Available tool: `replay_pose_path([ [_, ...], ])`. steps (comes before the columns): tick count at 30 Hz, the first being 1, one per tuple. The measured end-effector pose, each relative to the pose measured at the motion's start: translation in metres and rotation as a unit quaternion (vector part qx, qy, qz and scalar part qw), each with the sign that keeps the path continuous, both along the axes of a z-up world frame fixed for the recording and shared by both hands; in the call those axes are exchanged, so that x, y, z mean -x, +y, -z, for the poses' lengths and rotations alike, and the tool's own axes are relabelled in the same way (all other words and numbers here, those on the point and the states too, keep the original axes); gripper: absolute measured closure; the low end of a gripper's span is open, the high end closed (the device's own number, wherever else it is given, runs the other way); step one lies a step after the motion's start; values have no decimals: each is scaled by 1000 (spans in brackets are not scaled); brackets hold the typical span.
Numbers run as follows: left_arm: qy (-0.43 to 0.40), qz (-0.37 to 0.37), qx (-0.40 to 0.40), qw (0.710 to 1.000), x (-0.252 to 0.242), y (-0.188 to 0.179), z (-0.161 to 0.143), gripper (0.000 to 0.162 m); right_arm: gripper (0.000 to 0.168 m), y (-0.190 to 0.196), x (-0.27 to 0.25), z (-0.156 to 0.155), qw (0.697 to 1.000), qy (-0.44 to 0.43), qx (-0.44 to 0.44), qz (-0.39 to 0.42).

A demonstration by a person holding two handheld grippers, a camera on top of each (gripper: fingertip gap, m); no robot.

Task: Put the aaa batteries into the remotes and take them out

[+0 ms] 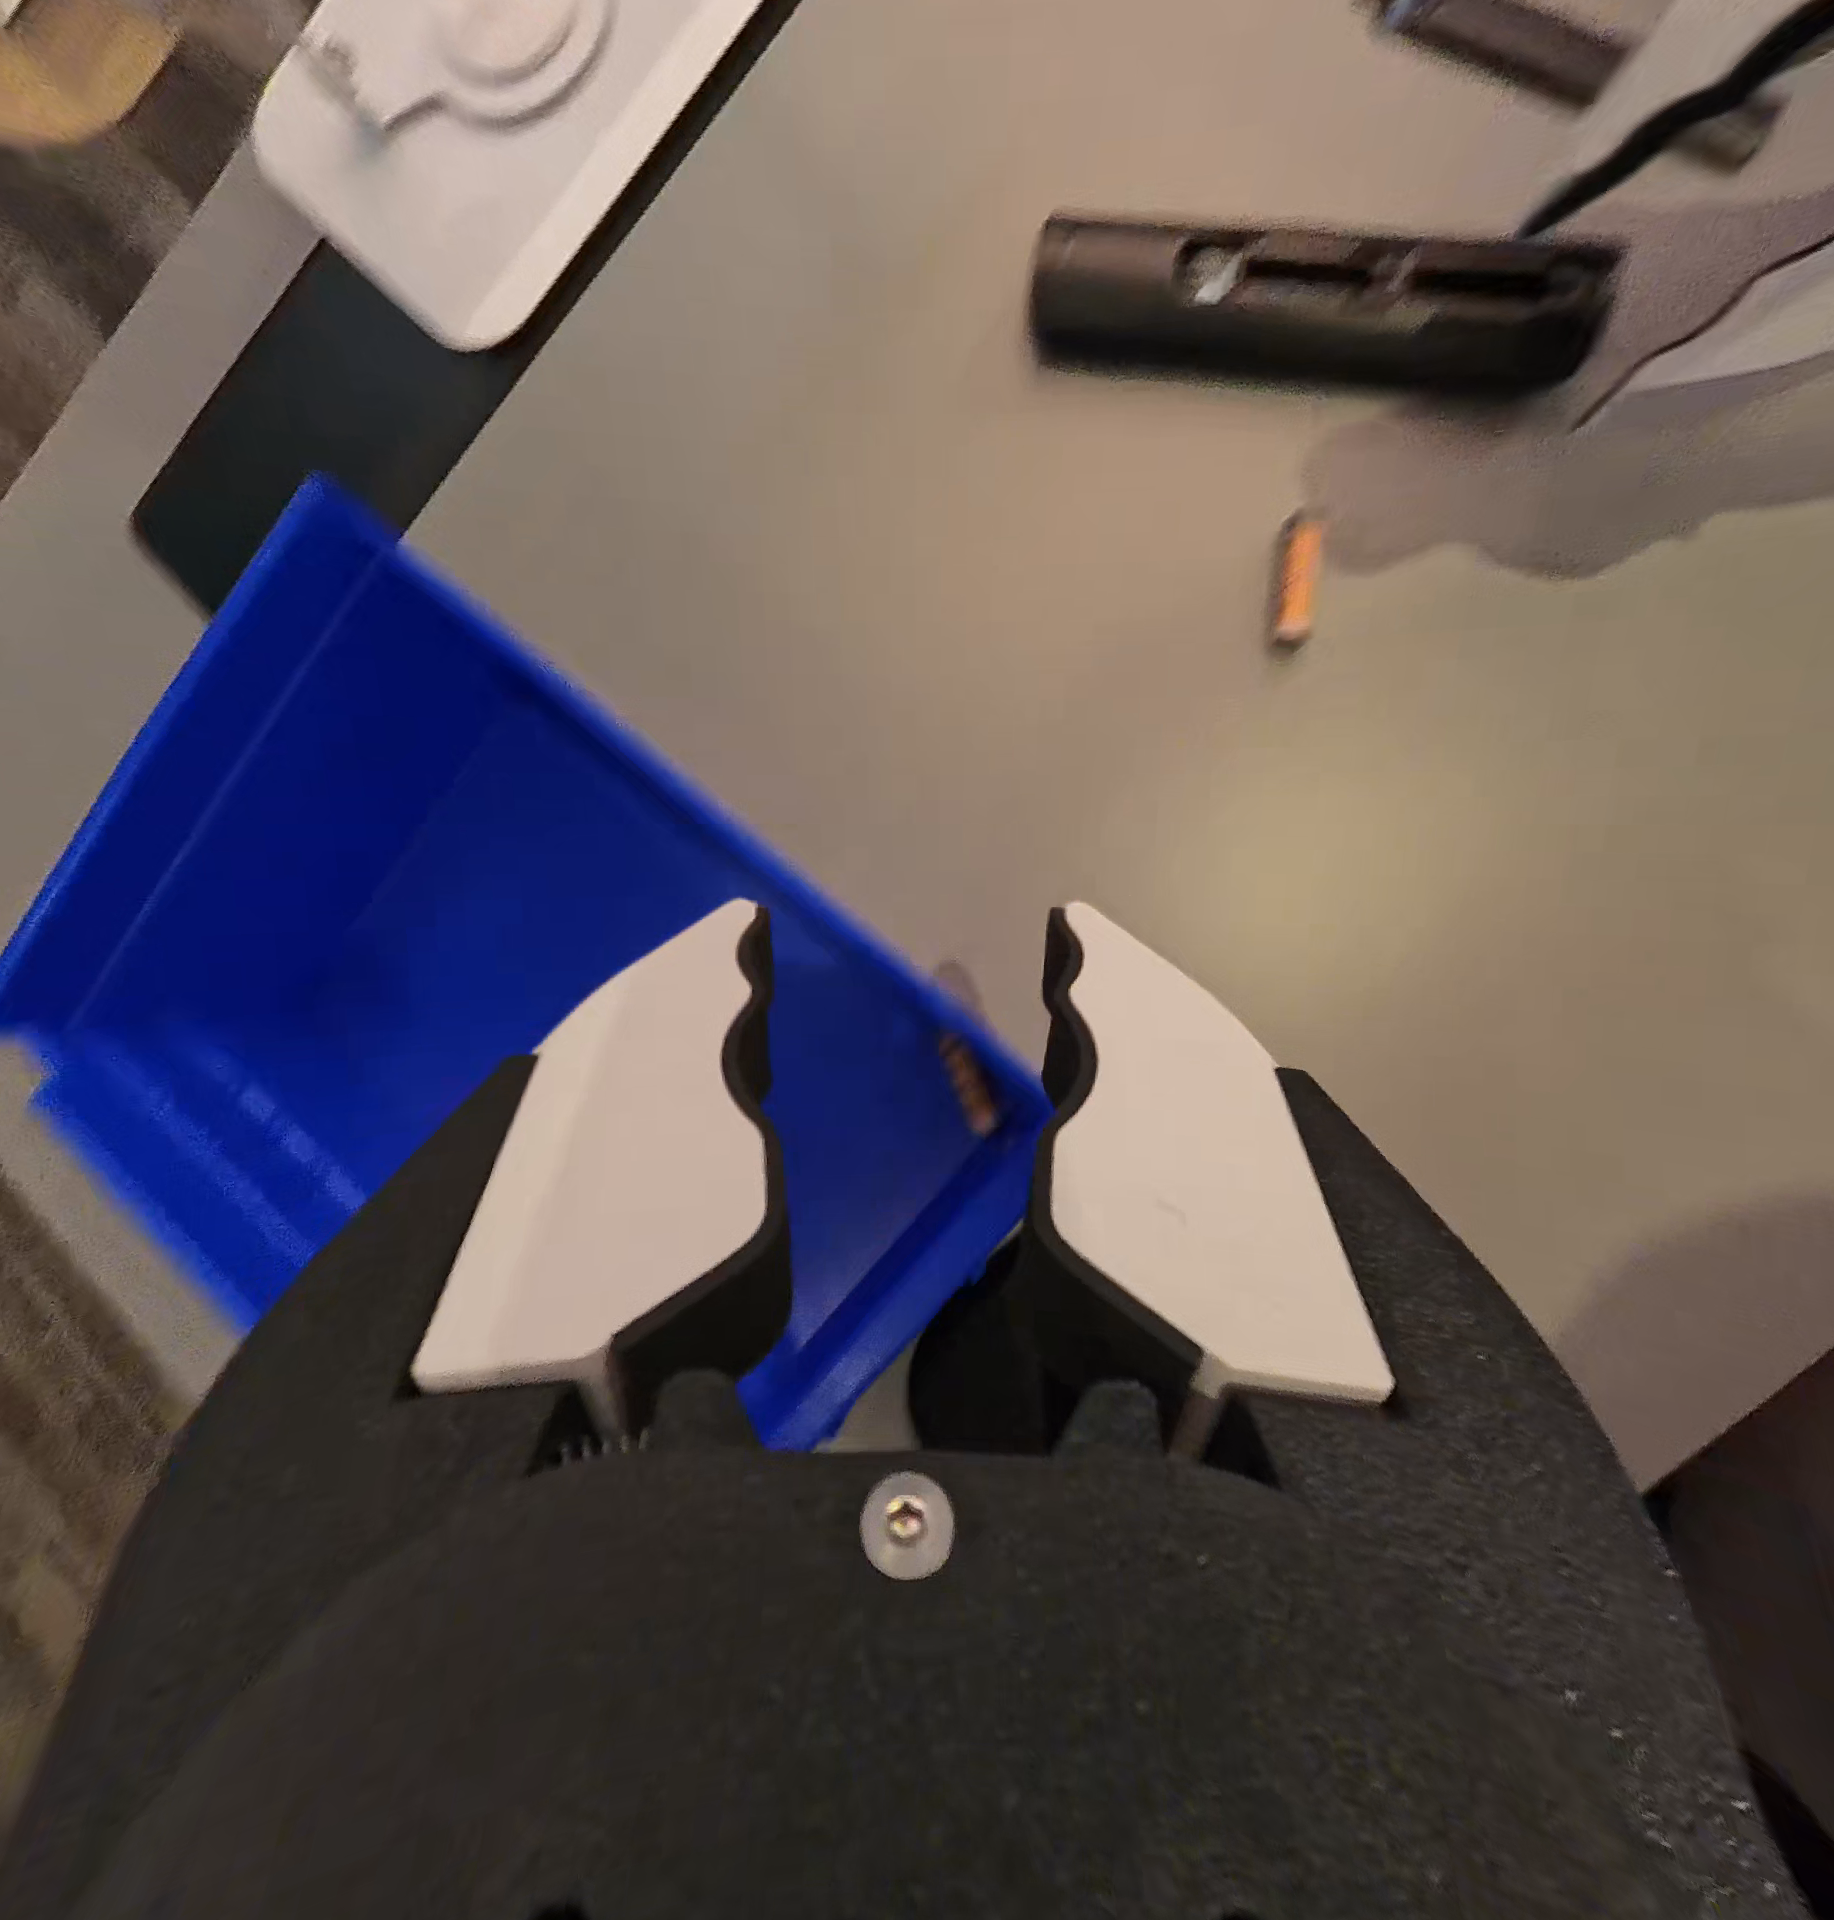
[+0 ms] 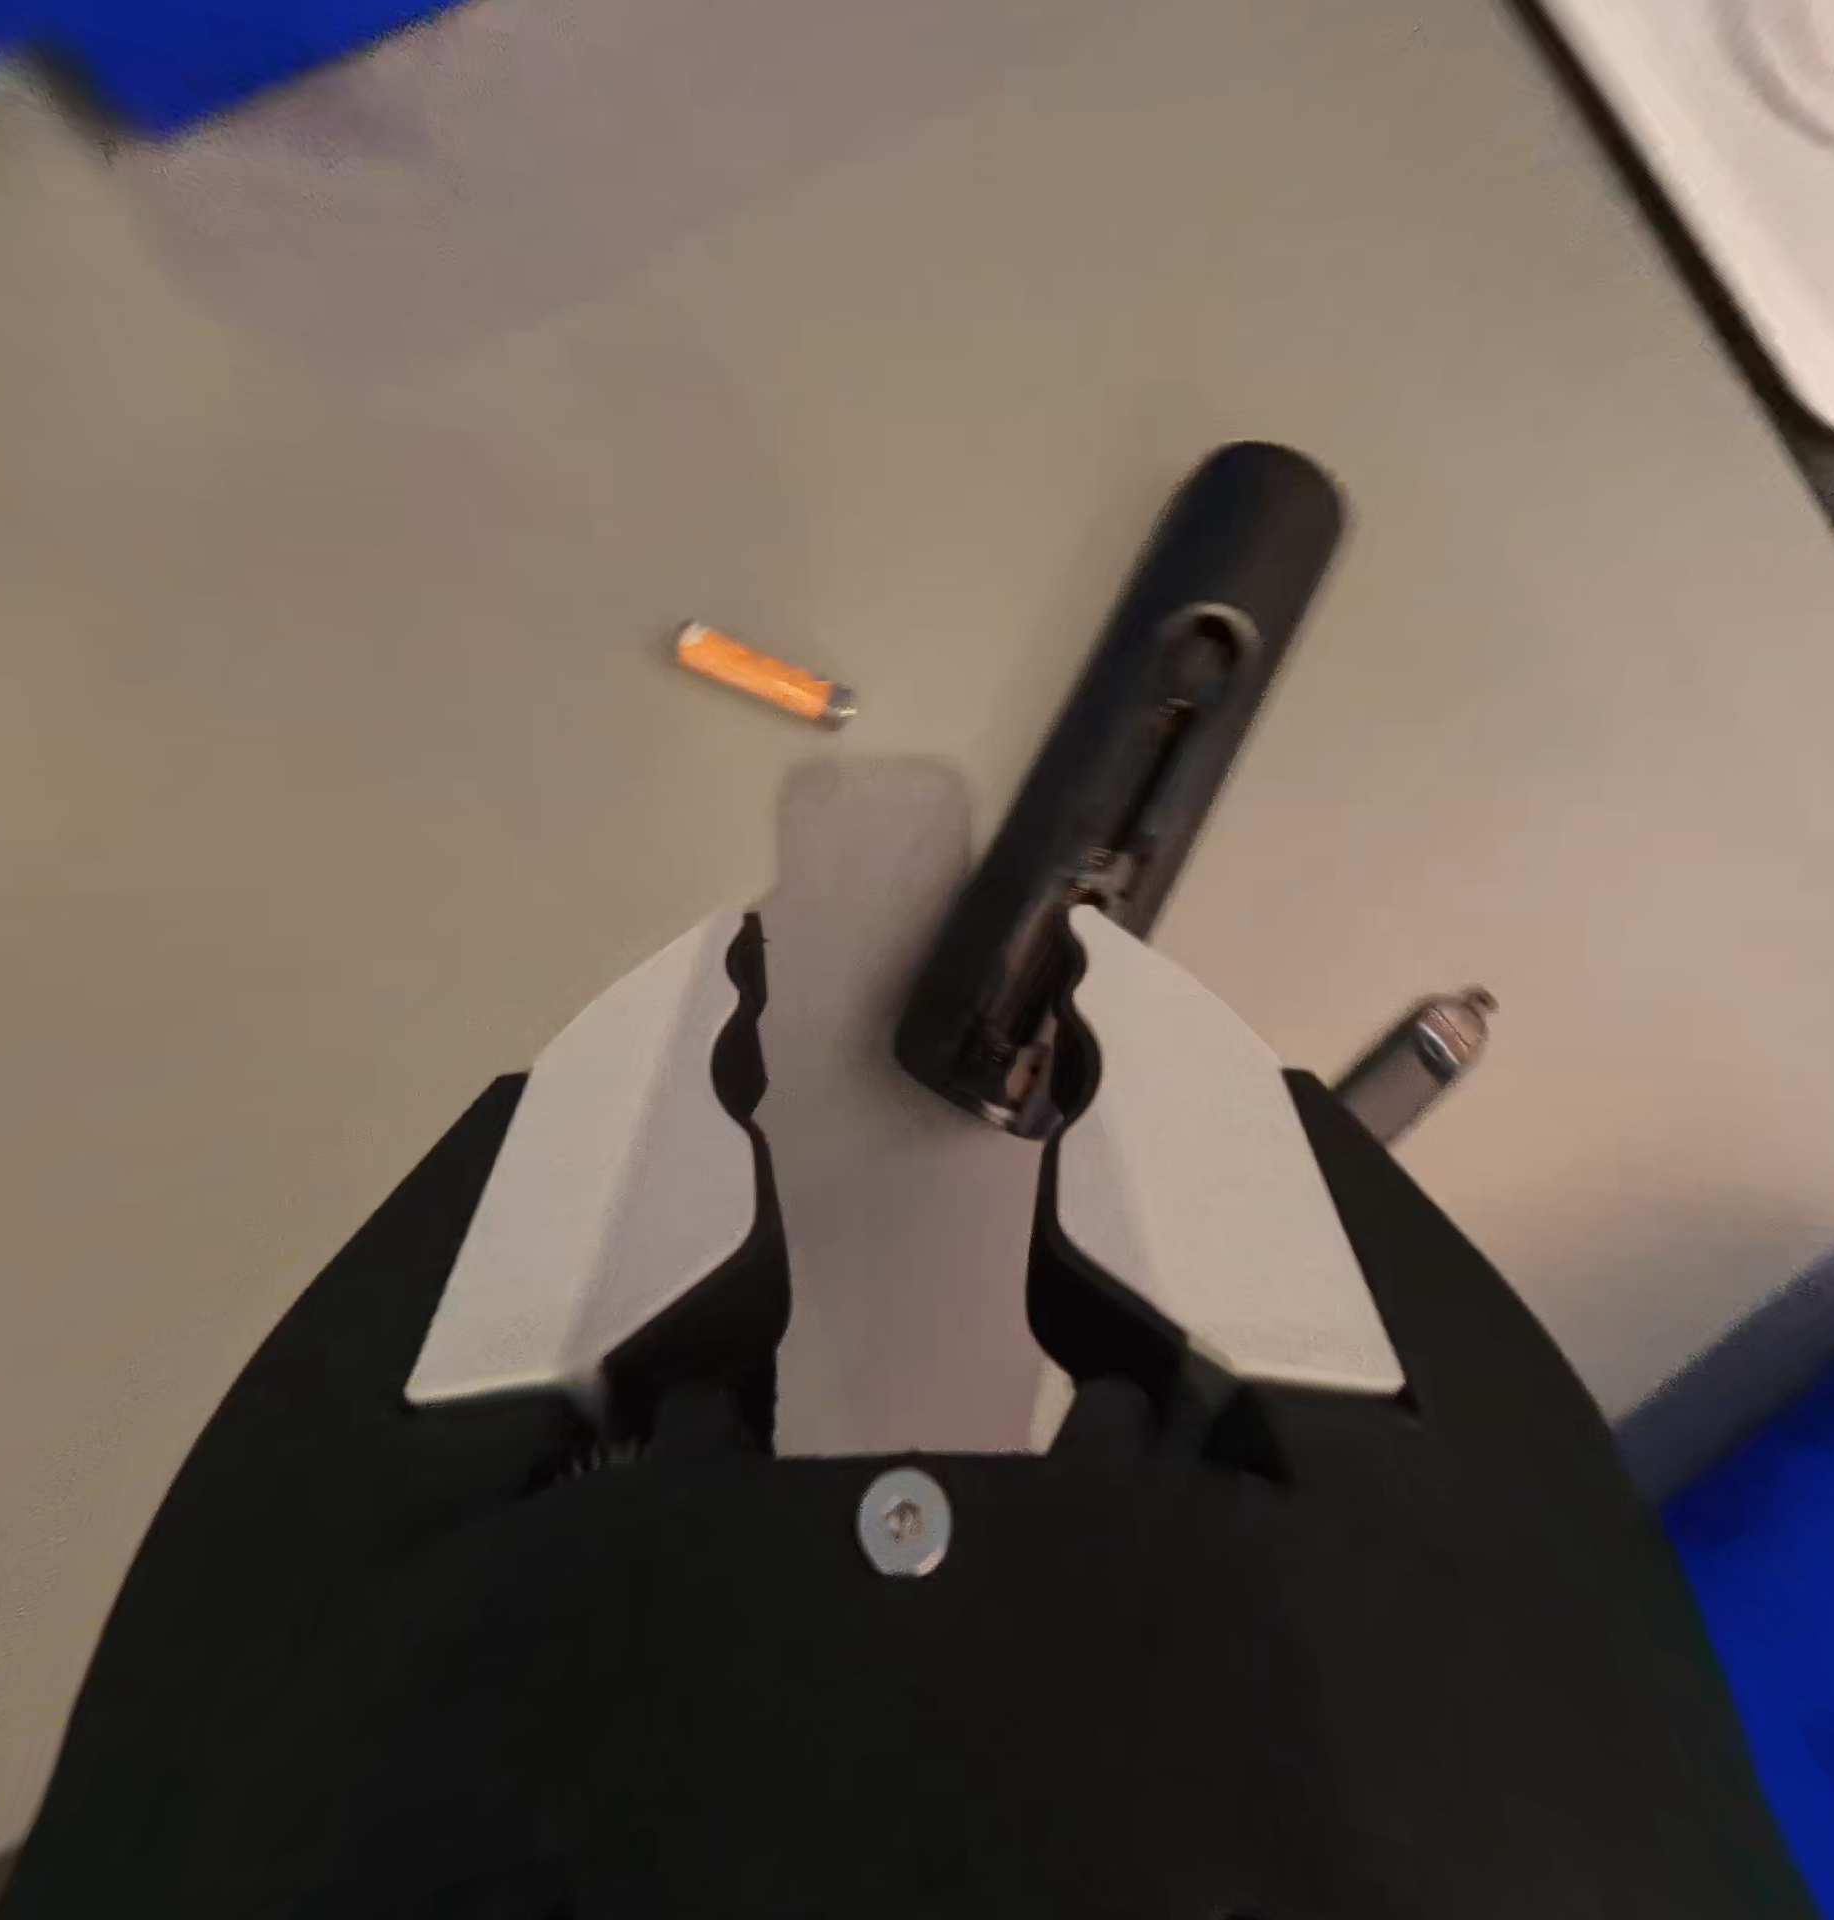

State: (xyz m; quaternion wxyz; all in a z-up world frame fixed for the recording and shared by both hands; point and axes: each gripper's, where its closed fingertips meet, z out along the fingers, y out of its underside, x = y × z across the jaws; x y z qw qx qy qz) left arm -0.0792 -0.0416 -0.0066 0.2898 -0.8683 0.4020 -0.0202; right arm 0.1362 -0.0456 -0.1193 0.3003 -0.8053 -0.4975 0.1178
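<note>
Setting: an office-type workspace, or possibly a lab bench. Evidence: a plain grey desktop point(image 1: 892, 520); mottled grey-brown carpet point(image 1: 19, 312) beyond its edge at 9 o'clock; a blue plastic parts bin point(image 1: 373, 883) at 8 o'clock; a white moulded tray point(image 1: 477, 135) at 11 o'clock; a black cable point(image 1: 1671, 125) at 1 o'clock.

Remote's point(image 2: 1152, 790) near end behind gripper point(image 2: 905, 920) finger (second battery point(image 2: 1427, 1049) blurred, half-hidden)
</note>
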Motion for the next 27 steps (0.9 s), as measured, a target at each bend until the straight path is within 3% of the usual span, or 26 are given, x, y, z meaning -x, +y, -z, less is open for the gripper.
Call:
replay_pose_path([
  [3, 50, -39, 18, 998, 68, -2, 10, 109, 130, -7, 19, 18, 999, -29, 5, -41],
  [6, 70, -28, 55, 996, 99, -8, 35, 105, 132, -8, 36, 20, 998, -16, 1, -61],
  [12, 79, 16, 146, 986, 102, -13, 93, 103, 129, -8, 42, 39, 995, -58, -13, -85],
  [15, 37, 9, 183, 982, 86, -10, 110, 103, 128, -7, 46, 40, 995, -60, -14, -85],
  [18, 3, 9, 214, 977, 71, -9, 121, 103, 128, -6, 46, 41, 994, -67, -17, -82],
  [27, 37, -5, 262, 964, 57, -11, 144, 93, 128, -3, 46, 41, 995, -65, -20, -78],
])
